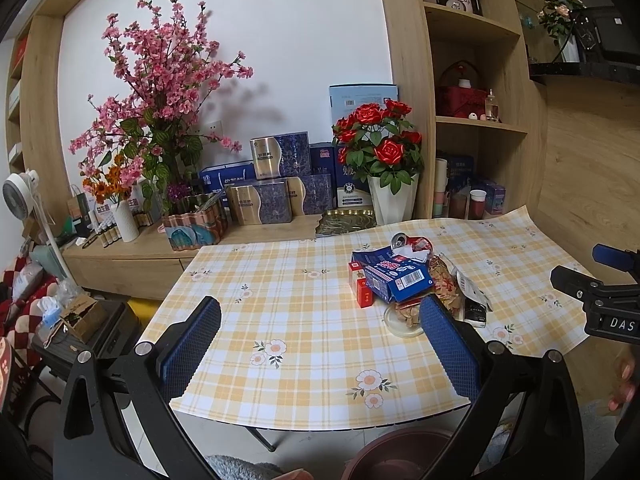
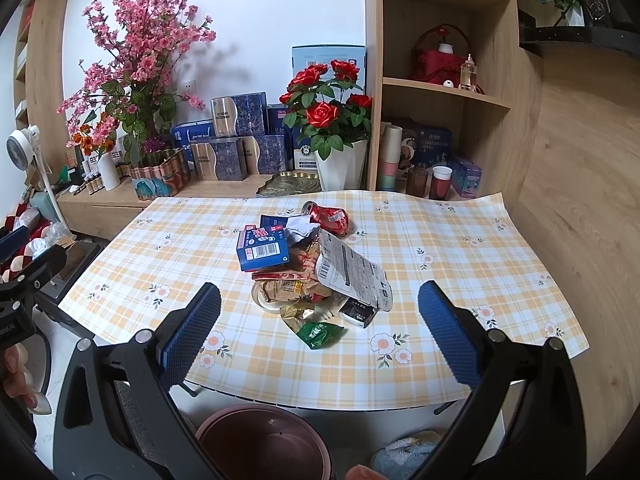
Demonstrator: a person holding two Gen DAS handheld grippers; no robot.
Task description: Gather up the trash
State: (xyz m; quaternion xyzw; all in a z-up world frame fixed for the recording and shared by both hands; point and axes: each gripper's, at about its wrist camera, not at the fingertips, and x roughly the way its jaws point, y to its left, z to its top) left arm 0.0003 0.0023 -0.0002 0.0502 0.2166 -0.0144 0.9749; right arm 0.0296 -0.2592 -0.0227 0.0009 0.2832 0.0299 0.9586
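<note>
A heap of trash lies on the checked tablecloth [image 2: 420,280]: a blue carton [image 2: 262,250] [image 1: 400,280], a crushed red can [image 2: 332,218] [image 1: 412,242], a white printed wrapper [image 2: 352,272], snack wrappers on a glass dish [image 2: 280,292] [image 1: 402,320], a green packet [image 2: 318,334] and small red boxes [image 1: 362,288]. My right gripper [image 2: 320,328] hovers open just short of the heap, nothing between its fingers. My left gripper [image 1: 320,340] is open over bare cloth, left of the heap. A brown bin [image 2: 264,440] [image 1: 400,456] stands on the floor below the table's near edge.
Behind the table a wooden sideboard [image 1: 132,248] carries flower vases, gift boxes and a red rose pot [image 1: 384,152]. Shelves with cups [image 2: 440,184] stand at the back right. A fan [image 1: 24,196] and luggage sit at the left. A person's hand [image 1: 624,384] holds the other gripper.
</note>
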